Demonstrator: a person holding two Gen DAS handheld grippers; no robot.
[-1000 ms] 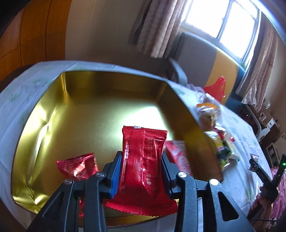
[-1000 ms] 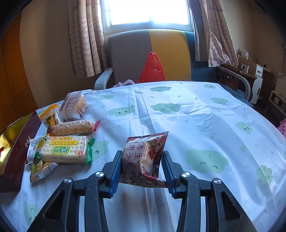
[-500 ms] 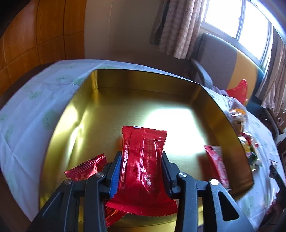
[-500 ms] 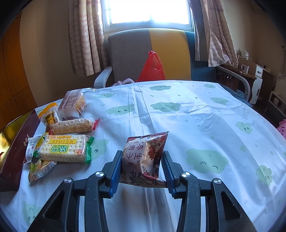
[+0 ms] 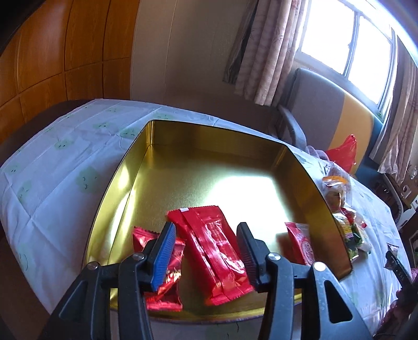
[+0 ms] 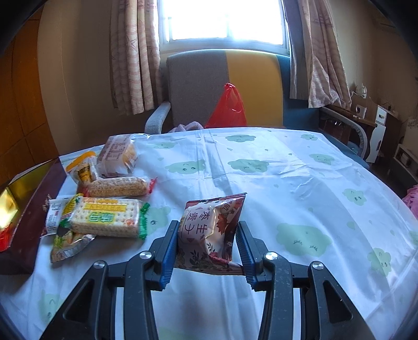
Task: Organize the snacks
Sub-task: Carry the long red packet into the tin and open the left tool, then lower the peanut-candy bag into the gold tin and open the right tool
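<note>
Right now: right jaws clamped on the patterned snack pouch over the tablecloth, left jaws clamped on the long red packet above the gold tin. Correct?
Not quite. The left gripper is not clamped: its jaws have just been opening, and the left wrist view shows gaps on both sides of the long red packet, over the gold tin. The right gripper is clamped on the patterned snack pouch.

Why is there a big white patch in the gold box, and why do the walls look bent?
Left wrist view: window light bounces off the shiny floor of the gold box and washes it out; the small red packet by its right wall looks smeared. Right wrist view: the window is blown out white. Both views: a fisheye lens bows straight edges.
</note>
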